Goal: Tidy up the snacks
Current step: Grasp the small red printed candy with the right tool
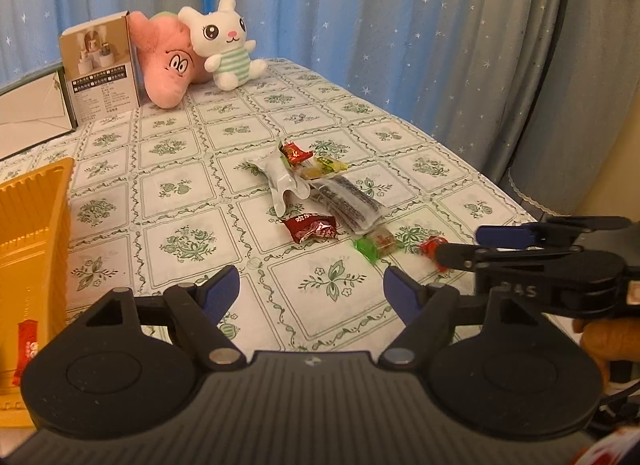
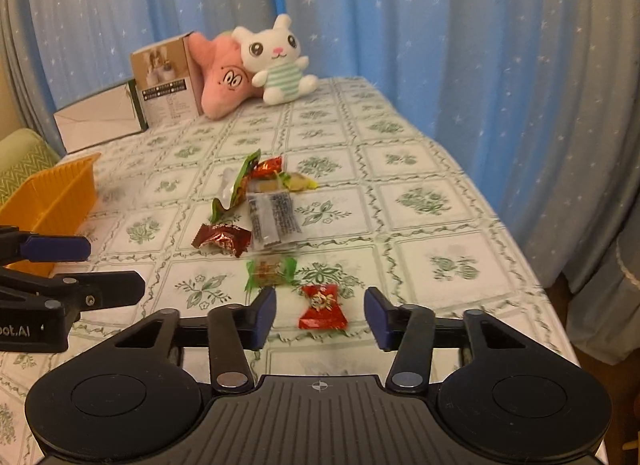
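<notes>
Far left: orange tray (image 1: 36, 225) at the surface's (image 2: 440, 225) left edge, ribbed walls, one red-wrapped snack (image 1: 26, 349) lying inside near its bottom corner. Behind it a flat white box (image 2: 96, 121), then an upright brown carton (image 1: 102, 69), a pink plush (image 1: 168, 61) leaning on the carton, and a white rabbit plush (image 1: 228, 45) in a striped shirt seated against the pink one, all at the far end by the starred blue curtain (image 2: 480, 45). Left tongs (image 1: 312, 293) low over the green-patterned cloth, jaws wide, nothing between them; bare cloth shows in the gap. Mid-surface: loose snack pile. Silver-backed green packet (image 2: 236, 189) at its left, small red candy (image 2: 268, 167) and yellow-green candy (image 2: 300, 182) at the far side, clear sachet with dark print (image 2: 274, 217) in the middle, dark red foil candy (image 2: 222, 239) just left of the sachet's near end. Nearer, a green-ended candy (image 2: 271, 270) apart from the pile, slightly blurred. Nearest, a bright red bow-shaped candy (image 2: 322, 307) lying flat on the cloth. Right tongs (image 2: 320, 317) straddle this red candy, jaws at a narrower set, one pad on each side; pads (image 2: 264, 313) stand clear of the wrapper, no contact seen. From the left wrist view the right tongs reach in from the right edge, tips at the red candy, with fingers of the person's hand (image 1: 600, 341) showing below them.
</notes>
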The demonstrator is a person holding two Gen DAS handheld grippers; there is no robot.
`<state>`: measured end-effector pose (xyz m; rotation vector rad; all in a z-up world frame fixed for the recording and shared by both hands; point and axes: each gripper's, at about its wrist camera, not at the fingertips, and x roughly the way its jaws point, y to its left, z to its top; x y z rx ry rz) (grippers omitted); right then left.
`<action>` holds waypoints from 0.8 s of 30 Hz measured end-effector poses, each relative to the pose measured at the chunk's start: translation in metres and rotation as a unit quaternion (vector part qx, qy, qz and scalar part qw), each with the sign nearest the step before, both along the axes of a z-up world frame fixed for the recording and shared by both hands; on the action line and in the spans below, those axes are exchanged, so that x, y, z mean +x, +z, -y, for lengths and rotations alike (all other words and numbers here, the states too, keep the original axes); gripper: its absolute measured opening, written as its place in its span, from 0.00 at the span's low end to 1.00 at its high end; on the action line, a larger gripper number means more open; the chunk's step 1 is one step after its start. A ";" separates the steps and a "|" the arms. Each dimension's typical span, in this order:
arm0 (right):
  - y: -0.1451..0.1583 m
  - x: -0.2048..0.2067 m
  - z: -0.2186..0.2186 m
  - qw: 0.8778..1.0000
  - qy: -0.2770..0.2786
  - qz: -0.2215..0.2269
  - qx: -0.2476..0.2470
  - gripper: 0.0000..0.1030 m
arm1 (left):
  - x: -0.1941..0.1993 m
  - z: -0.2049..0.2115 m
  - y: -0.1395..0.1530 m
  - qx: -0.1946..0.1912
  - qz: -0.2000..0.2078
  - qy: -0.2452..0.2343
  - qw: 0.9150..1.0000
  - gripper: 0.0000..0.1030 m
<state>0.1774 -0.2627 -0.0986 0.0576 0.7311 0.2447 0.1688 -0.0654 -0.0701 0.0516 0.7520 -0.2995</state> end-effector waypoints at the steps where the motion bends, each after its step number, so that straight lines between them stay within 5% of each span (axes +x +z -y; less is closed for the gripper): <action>1: -0.002 0.003 -0.001 1.000 0.000 -0.001 -0.001 0.43 | 0.002 0.001 -0.002 -0.001 0.000 -0.002 1.000 0.74; 12: -0.021 0.022 -0.007 0.999 -0.007 -0.023 -0.023 0.27 | 0.020 0.008 -0.021 -0.005 -0.011 -0.017 1.000 0.65; 14: -0.022 0.022 -0.009 0.999 -0.005 -0.021 -0.028 0.17 | 0.022 0.009 -0.023 -0.007 -0.012 -0.021 1.000 0.64; 24: -0.006 0.016 0.013 0.998 -0.068 -0.007 0.015 0.17 | 0.040 0.036 -0.034 -0.017 -0.010 -0.080 0.997 0.49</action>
